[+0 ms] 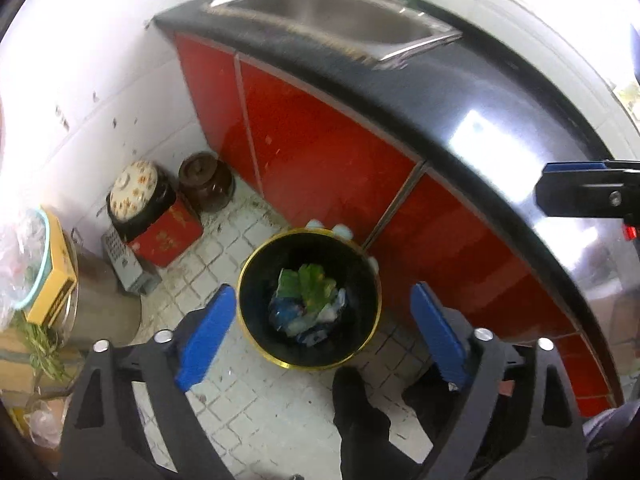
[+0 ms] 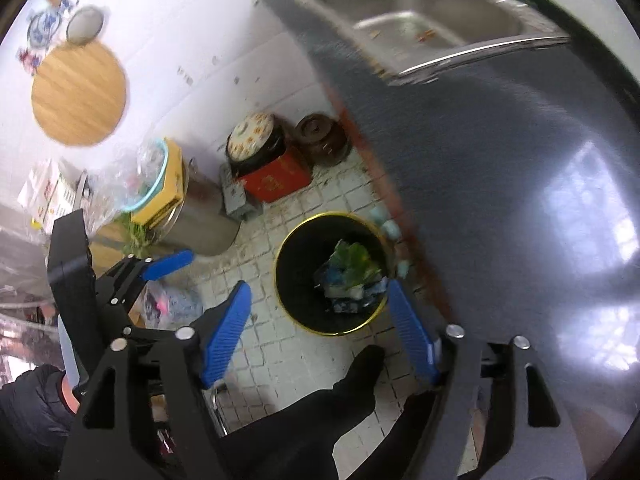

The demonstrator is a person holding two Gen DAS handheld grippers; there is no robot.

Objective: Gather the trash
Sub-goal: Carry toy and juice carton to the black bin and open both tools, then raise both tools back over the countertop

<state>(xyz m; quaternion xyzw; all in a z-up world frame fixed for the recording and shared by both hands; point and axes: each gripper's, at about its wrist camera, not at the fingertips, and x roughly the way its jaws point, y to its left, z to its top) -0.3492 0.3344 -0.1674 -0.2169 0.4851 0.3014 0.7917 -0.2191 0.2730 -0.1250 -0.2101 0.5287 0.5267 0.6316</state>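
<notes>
From the left wrist, the left claw (image 1: 320, 330) hangs above the floor with its blue fingers (image 1: 206, 334) spread wide and nothing between them. Straight below stands the black bin (image 1: 256, 300) with its gold rim, beside the red cabinet doors (image 1: 320, 140). In its bottom lies the trash (image 1: 308, 304): green leaves over blue and white wrappers. That load looks delivered. The dark bench (image 1: 500, 92) above shows no litter where it is visible.

From the right wrist, the right claw (image 2: 320, 324) is also well open and empty, tilted down over the same bin (image 2: 296, 276), whose trash (image 2: 352, 276) sits against the far wall. Pale scraps (image 2: 386, 224) lie at the rim, whether in or out I cannot tell. Small bits in the sink (image 2: 460, 48) and a crumpled bag (image 2: 172, 304) on the floor may remain to gather.
</notes>
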